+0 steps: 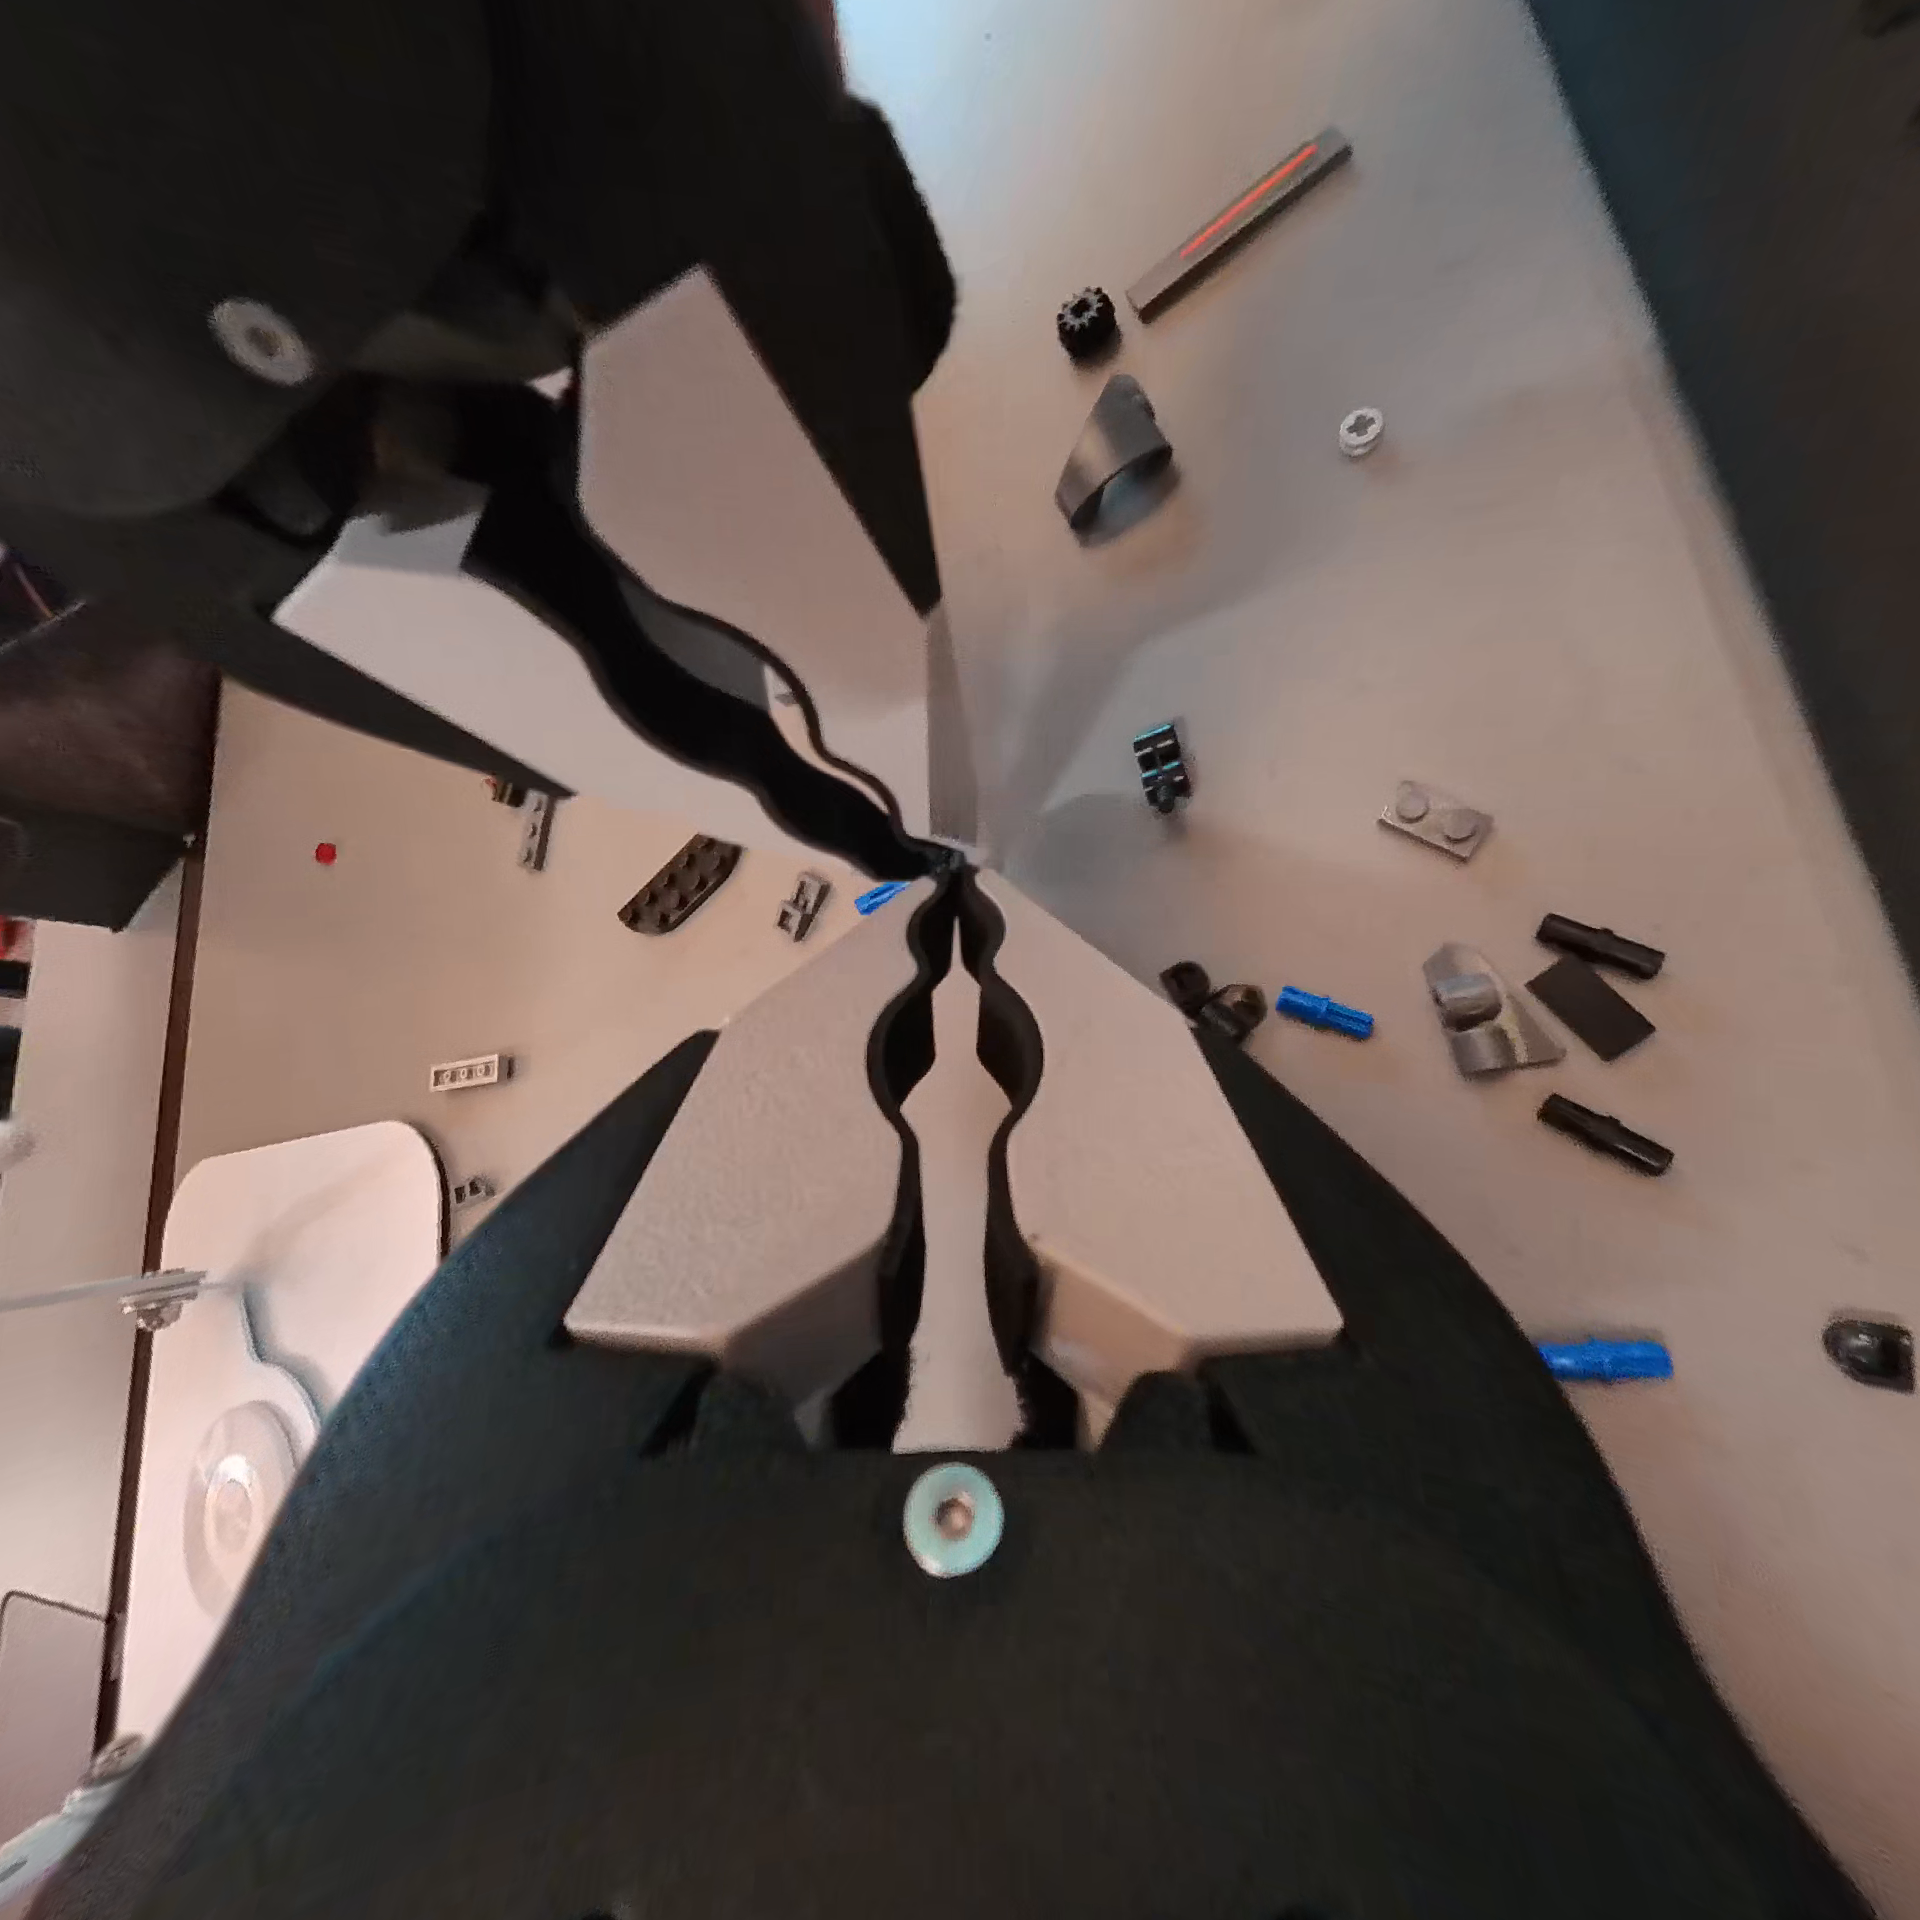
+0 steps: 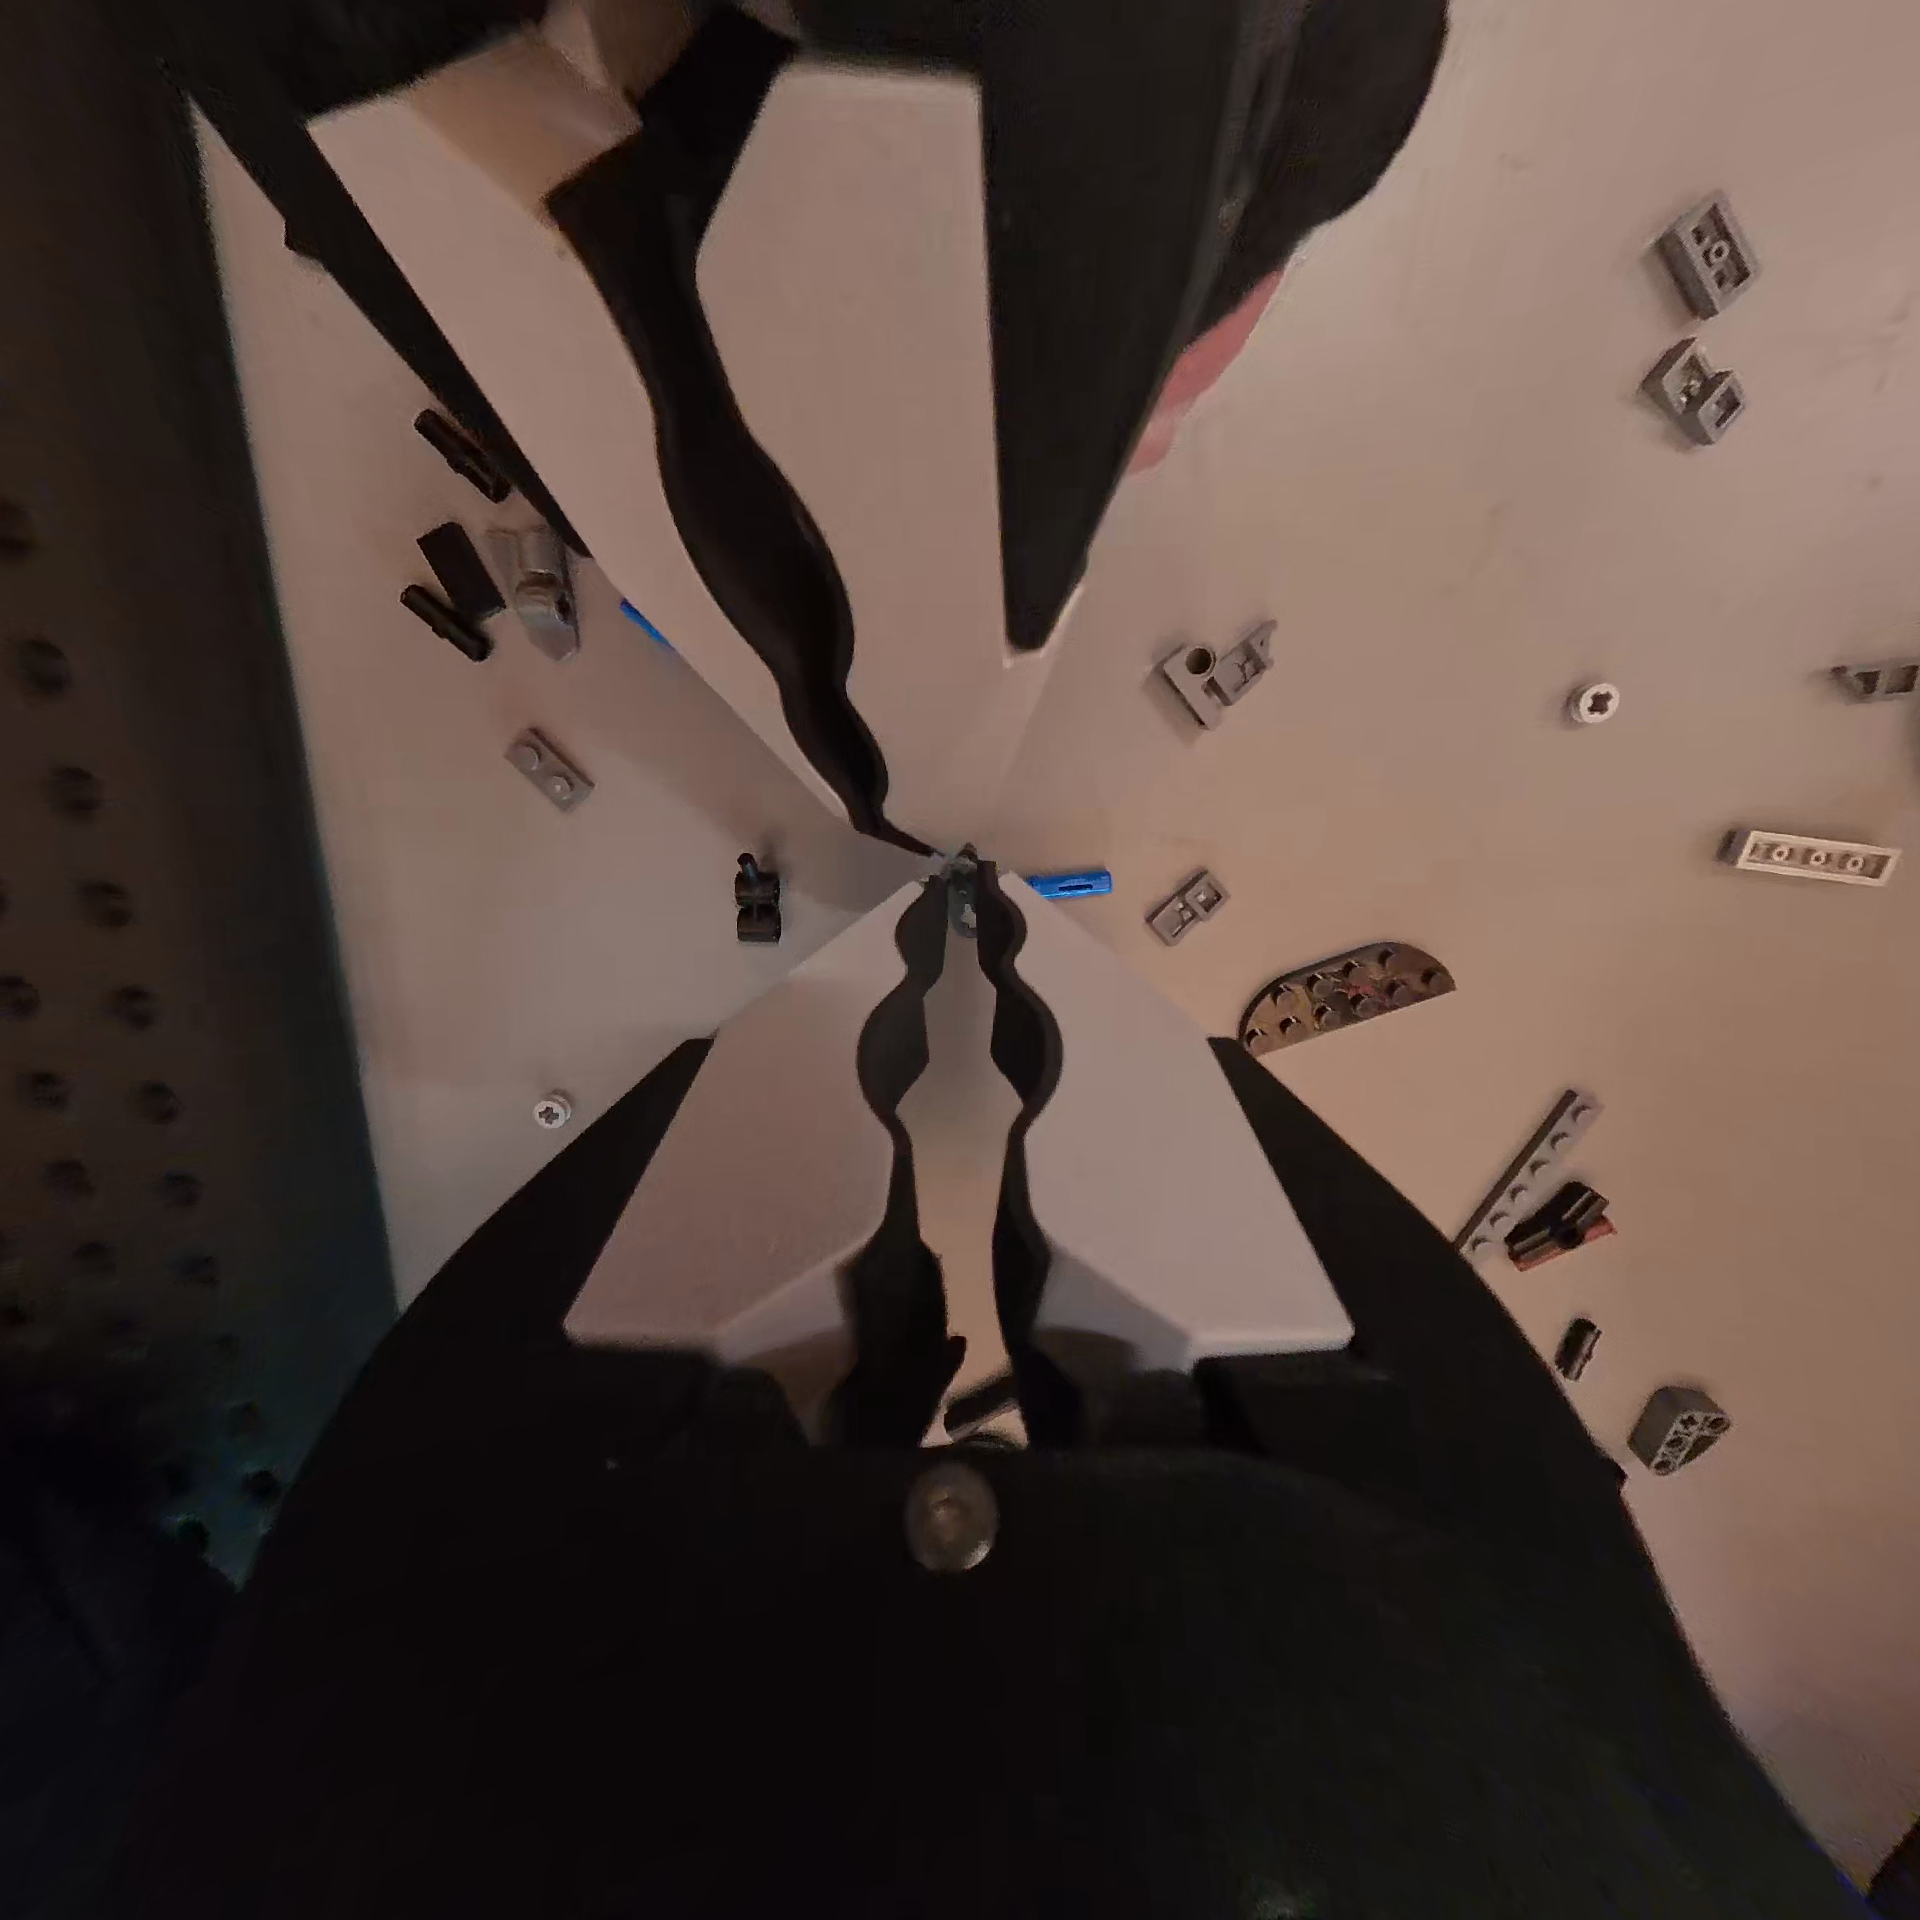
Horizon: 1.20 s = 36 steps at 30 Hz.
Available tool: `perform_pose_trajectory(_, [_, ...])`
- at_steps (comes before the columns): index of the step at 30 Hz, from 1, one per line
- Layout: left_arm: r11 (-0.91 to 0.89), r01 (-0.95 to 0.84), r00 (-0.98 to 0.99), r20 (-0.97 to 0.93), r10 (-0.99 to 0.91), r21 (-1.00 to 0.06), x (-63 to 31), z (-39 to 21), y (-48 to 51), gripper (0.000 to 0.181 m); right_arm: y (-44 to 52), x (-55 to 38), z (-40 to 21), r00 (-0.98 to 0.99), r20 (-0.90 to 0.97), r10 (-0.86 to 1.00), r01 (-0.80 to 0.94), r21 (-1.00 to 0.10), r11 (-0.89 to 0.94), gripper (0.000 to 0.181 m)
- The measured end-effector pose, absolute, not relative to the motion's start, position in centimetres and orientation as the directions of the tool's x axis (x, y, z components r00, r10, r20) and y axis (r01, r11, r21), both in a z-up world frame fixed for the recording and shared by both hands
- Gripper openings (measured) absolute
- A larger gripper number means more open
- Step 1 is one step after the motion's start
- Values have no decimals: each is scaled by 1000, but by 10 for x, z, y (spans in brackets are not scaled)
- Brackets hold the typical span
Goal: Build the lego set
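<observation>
Pinching a small grey piece (image 2: 964,902), your right gripper (image 2: 961,883) meets the left gripper (image 1: 948,871) tip to tip. Your left one looks pressed together (its load is hidden), above the white table (image 1: 1299,644).

Dim warm light, fisheye-warped, blurred edges

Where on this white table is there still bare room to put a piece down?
The widest bare stretch, in the right wrist view, lies between the small round white piece, the two grey brackets and the white plate. In the left wrist view, the table is bare beyond the black gear. It is crowded around the black pins and blue pin.
</observation>
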<state>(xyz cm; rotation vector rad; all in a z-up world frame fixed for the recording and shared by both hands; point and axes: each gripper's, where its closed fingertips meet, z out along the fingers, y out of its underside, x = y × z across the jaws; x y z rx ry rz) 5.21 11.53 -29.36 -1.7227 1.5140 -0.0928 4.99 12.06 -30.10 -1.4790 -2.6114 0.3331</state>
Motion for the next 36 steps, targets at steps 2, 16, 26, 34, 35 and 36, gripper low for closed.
perform_pose_trajectory(2, [66, -812, 271, -475, -837, -580, 52, -296, 119, 0, 120, 50, -301, -519, -5, 855, 828, -253, 500, 3])
perform_pose_trajectory(16, [62, -815, 273, -477, -835, -576, 54, -298, 120, 0, 123, 49, -301, -509, -33, 860, 829, -289, 479, 3])
perform_pose_trajectory(26, [56, -879, 222, -511, -830, -474, 47, -319, 121, 0, 121, 47, -314, -527, -23, 850, 827, -243, 506, 3])
perform_pose_trajectory(34, [-7, -848, 286, -447, -847, -530, 44, -306, 122, 0, 122, 46, -309, -506, -76, 859, 818, -359, 450, 3])
perform_pose_trajectory(35, [-10, -842, 292, -442, -848, -539, 43, -305, 121, 0, 123, 47, -309, -504, -80, 860, 817, -367, 445, 3])
perform_pose_trajectory(36, [-9, -839, 295, -440, -848, -545, 44, -303, 121, 0, 122, 47, -307, -503, -98, 859, 814, -388, 432, 3])
